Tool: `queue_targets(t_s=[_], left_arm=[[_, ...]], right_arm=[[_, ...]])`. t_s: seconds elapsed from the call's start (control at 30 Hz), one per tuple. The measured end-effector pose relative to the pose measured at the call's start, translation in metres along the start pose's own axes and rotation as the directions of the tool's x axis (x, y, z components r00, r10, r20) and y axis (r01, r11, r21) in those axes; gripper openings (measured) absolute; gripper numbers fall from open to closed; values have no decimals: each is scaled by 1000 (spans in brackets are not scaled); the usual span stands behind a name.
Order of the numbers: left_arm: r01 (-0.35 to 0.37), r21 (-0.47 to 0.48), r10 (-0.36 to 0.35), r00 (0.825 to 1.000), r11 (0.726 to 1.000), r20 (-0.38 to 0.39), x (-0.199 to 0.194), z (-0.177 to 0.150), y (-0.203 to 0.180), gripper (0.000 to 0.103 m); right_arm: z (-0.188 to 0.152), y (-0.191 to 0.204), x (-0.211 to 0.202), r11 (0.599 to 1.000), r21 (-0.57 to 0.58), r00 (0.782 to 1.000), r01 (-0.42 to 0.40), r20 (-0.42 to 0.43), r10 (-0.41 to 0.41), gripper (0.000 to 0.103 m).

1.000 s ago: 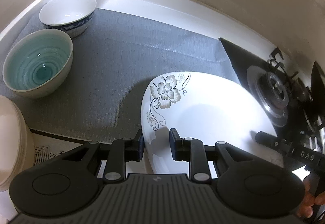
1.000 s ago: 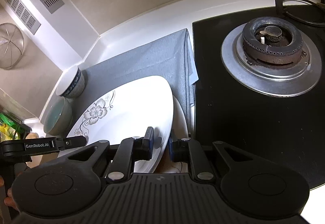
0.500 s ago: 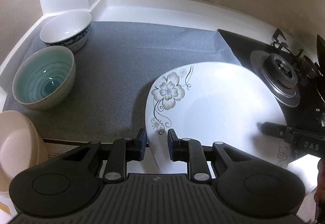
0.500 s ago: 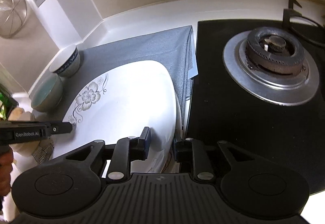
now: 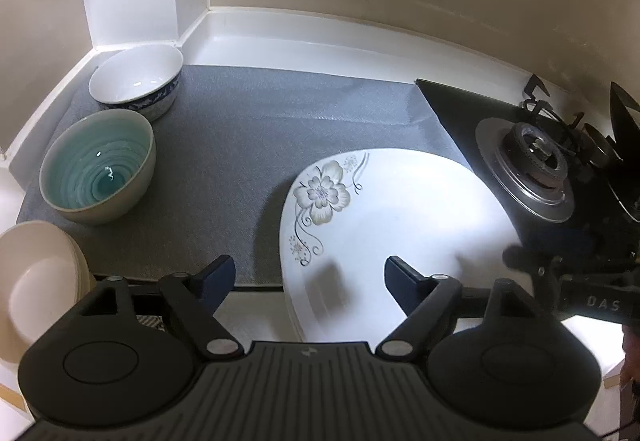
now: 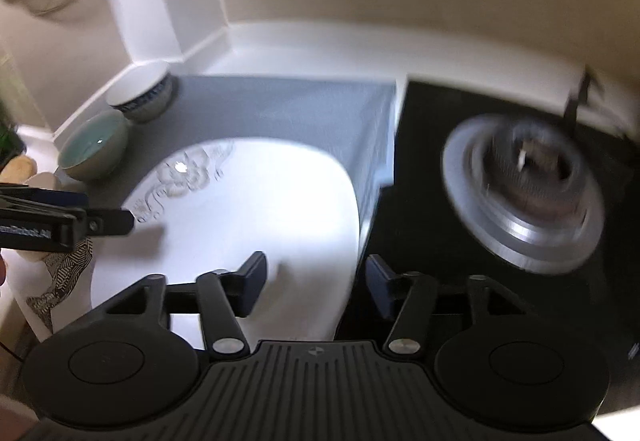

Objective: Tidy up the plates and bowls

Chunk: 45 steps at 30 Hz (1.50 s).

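The left tongs [image 5: 309, 276] stand released, their fingers spread wide over the near left rim of the flowered white plate [image 5: 400, 225] without gripping it; the plate lies flat on the grey mat [image 5: 248, 129] that covers the surface, straight ahead of these tongs; ahead and to their left sit the teal-glazed bowl [image 5: 98, 165] and, beyond it in the corner, the blue-patterned white bowl [image 5: 136, 81], the two just beside each other; a cream plate [image 5: 36, 281] lies close at their left. The right tongs [image 6: 316, 277] are likewise released, fingers apart astride the plate's right edge; the gas burner [image 6: 528, 185] lies ahead to their right, blurred.
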<state>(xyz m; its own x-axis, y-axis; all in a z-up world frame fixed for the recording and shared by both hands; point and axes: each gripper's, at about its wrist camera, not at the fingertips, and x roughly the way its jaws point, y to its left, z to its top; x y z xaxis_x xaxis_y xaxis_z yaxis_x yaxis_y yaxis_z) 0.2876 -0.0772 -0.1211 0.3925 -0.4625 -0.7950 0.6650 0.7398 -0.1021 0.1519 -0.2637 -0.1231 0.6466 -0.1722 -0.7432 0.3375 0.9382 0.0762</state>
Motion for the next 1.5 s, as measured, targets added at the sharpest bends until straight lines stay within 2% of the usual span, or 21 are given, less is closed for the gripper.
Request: queue_targets(t_s=[0.1, 0.23, 0.43, 0.53, 0.63, 1.1, 1.5], left_arm=[[18, -6, -18, 1000, 1000, 7, -9, 0, 1, 103], [42, 0, -42, 998, 999, 39, -28, 0, 3, 103], [11, -7, -10, 999, 1000, 47, -51, -3, 4, 102], [-43, -22, 44, 998, 999, 41, -57, -6, 6, 103], [-77, -33, 78, 997, 996, 29, -61, -10, 6, 103], [-167, -65, 167, 986, 984, -7, -63, -16, -14, 103], [-205, -54, 205, 979, 977, -5, -63, -16, -38, 103]], right_arm=[[8, 9, -12, 999, -36, 999, -16, 34, 17, 69], [16, 18, -22, 998, -27, 997, -56, 46, 57, 71], [21, 41, -34, 991, -71, 992, -117, 44, 120, 76], [21, 52, -35, 984, -115, 989, -135, 38, 140, 81], [22, 56, -34, 979, -139, 988, -151, 20, 155, 82], [20, 46, -38, 961, -198, 980, -194, 12, 200, 85], [22, 27, -38, 951, -212, 973, -227, 2, 233, 85]])
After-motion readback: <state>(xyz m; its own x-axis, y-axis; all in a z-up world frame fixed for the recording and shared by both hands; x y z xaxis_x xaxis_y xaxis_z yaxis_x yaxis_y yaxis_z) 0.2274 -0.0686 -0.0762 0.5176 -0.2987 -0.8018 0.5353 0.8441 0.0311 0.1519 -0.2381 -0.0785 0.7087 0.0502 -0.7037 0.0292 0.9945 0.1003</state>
